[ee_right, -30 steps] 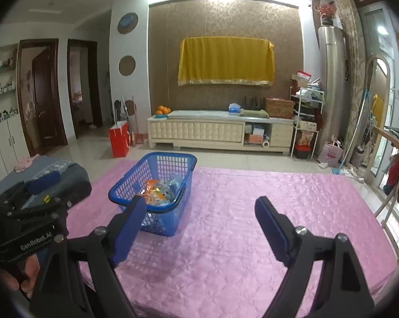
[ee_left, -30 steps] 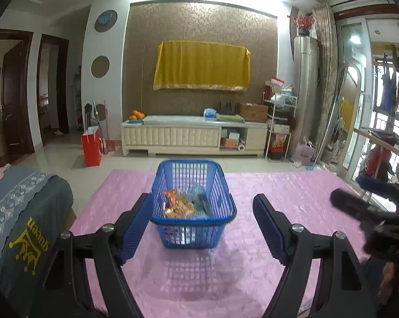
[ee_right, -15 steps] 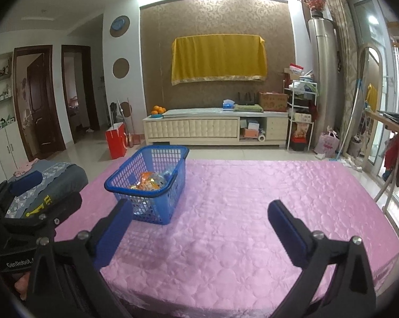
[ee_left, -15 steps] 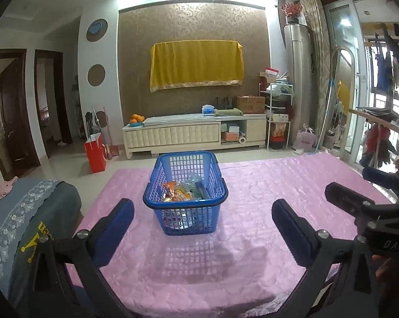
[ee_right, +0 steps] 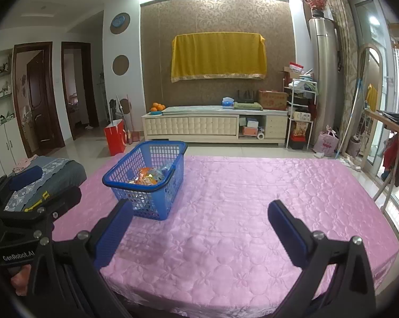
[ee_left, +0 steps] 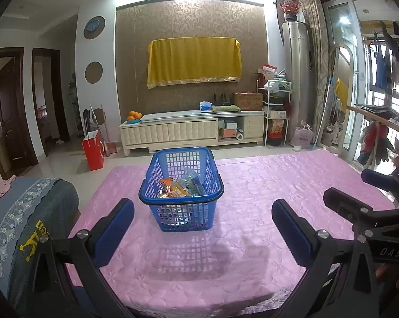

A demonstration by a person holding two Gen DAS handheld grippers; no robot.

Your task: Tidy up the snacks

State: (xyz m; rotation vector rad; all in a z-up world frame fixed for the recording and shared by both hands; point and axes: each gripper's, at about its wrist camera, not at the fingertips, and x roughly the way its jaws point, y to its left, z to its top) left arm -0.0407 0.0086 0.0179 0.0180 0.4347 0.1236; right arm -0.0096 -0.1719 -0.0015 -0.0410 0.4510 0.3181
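A blue plastic basket stands on the pink quilted table cover, with several snack packets inside it. My left gripper hangs open just in front of the basket, nothing between its blue pads. In the right wrist view the basket sits to the left, snack packets showing over its rim. My right gripper is open over bare pink cover, to the right of the basket. Each gripper appears at the edge of the other's view.
A grey-blue covered seat adjoins the table's left side. Beyond the table stand a cream cabinet, a red paper bag on the floor and a rack. A clothes rail stands at the right.
Both grippers have opened wider and drawn back a little from the basket, which now looks smaller and stands free of the left gripper's pads. The basket itself has not moved.
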